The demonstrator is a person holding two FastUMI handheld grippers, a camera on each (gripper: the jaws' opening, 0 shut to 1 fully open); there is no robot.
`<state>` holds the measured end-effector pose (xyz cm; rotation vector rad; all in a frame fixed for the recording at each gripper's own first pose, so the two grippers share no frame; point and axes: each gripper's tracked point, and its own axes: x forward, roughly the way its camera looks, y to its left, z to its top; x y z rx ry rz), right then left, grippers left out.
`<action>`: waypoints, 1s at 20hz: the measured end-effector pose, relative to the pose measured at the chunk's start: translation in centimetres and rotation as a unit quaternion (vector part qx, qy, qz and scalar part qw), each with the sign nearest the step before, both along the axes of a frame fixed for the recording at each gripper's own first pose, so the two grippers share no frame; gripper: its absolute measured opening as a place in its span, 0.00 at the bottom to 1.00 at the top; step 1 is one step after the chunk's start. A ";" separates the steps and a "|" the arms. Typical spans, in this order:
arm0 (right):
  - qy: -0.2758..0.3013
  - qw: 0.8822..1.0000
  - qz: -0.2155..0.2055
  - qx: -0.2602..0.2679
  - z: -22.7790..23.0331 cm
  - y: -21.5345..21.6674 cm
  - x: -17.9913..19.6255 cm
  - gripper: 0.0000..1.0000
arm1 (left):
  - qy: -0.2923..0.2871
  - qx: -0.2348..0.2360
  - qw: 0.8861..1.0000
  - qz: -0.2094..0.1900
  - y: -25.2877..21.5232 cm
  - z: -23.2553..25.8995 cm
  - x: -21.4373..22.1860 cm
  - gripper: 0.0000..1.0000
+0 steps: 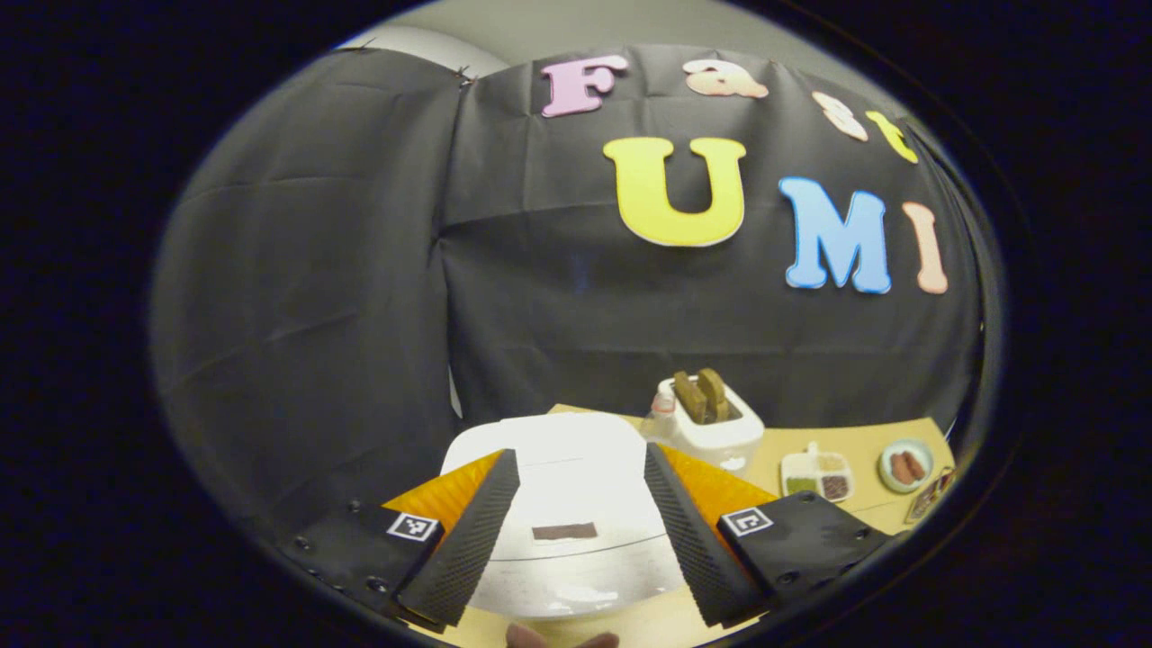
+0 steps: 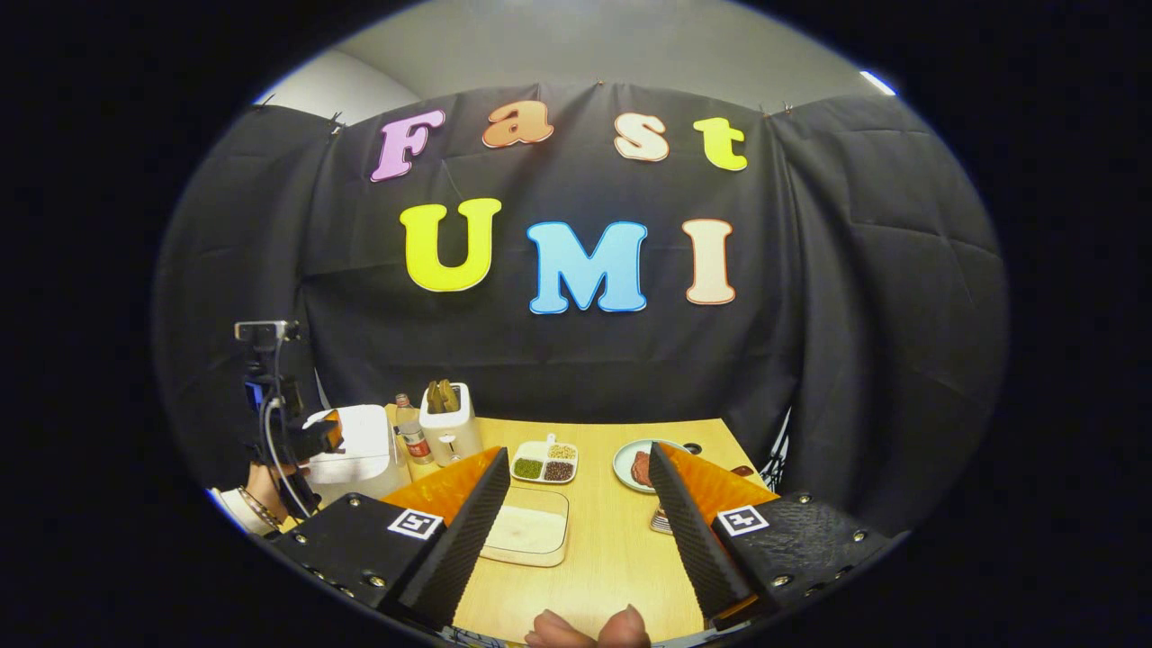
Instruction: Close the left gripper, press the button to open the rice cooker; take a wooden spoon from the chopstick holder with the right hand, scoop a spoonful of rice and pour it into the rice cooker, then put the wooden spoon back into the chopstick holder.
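Your left hand-held gripper hangs wide open and empty over the closed white rice cooker (close it for pressing); your right hand-held gripper, also open and empty, waits above the wooden bench.

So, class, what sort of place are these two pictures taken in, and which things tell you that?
Probably a mock kitchen set up in a recording booth: a wooden table carries a white rice cooker, a toaster and a divided dish of grains, with black cloth hung behind.
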<state>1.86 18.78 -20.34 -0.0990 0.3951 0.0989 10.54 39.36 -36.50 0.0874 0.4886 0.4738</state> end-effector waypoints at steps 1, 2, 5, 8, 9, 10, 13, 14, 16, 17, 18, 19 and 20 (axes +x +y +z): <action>-0.006 1.000 0.005 -0.002 0.4 -0.1 0.2 0.95 | -0.010 -0.011 1.000 -0.003 -1.2 1.7 -0.6 0.98; -0.013 1.000 0.011 -0.004 0.7 -0.5 0.3 0.95 | -0.018 -0.026 0.999 -0.014 -3.1 3.2 -1.3 0.96; -0.032 0.999 0.030 0.004 2.1 -1.4 0.8 0.95 | -0.045 -0.052 0.997 -0.044 -9.0 9.3 -4.9 0.97; -0.042 0.998 0.042 0.015 3.9 -3.7 0.5 0.95 | -0.077 -0.041 0.994 -0.064 -14.0 15.3 -7.1 0.93; -0.048 0.998 0.041 0.019 4.8 -4.9 0.4 0.95 | -0.085 -0.042 0.993 -0.075 -16.5 17.0 -7.7 0.93; -0.055 0.997 0.040 0.024 5.6 -6.0 0.1 0.95 | -0.093 -0.045 0.991 -0.089 -18.9 18.9 -8.3 0.95; -0.088 0.995 0.040 0.032 8.5 -8.7 -0.3 0.95 | -0.125 -0.043 0.983 -0.128 -25.9 24.9 -10.7 0.98; -0.098 0.994 0.036 0.028 9.1 -9.5 -0.4 0.95 | -0.136 -0.036 0.980 -0.139 -27.8 26.5 -11.7 0.96; -0.122 0.992 0.034 0.023 10.7 -10.4 -0.9 0.95 | -0.159 -0.018 0.974 -0.161 -31.4 29.6 -13.4 0.94; -0.130 0.991 0.031 0.024 11.6 -10.5 -1.3 0.95 | -0.171 -0.010 0.969 -0.176 -33.1 30.9 -13.9 0.92; -0.135 0.990 0.032 0.029 12.3 -10.5 -2.0 0.95 | -0.179 -0.008 0.965 -0.191 -34.6 31.8 -14.3 0.92; -0.143 0.989 0.035 0.033 13.1 -10.3 -2.7 0.95 | -0.184 -0.011 0.962 -0.201 -35.8 32.4 -14.7 0.92; -0.153 0.987 0.034 0.032 14.0 -10.4 -3.0 0.95 | -0.188 -0.017 0.961 -0.204 -36.4 32.7 -14.8 0.92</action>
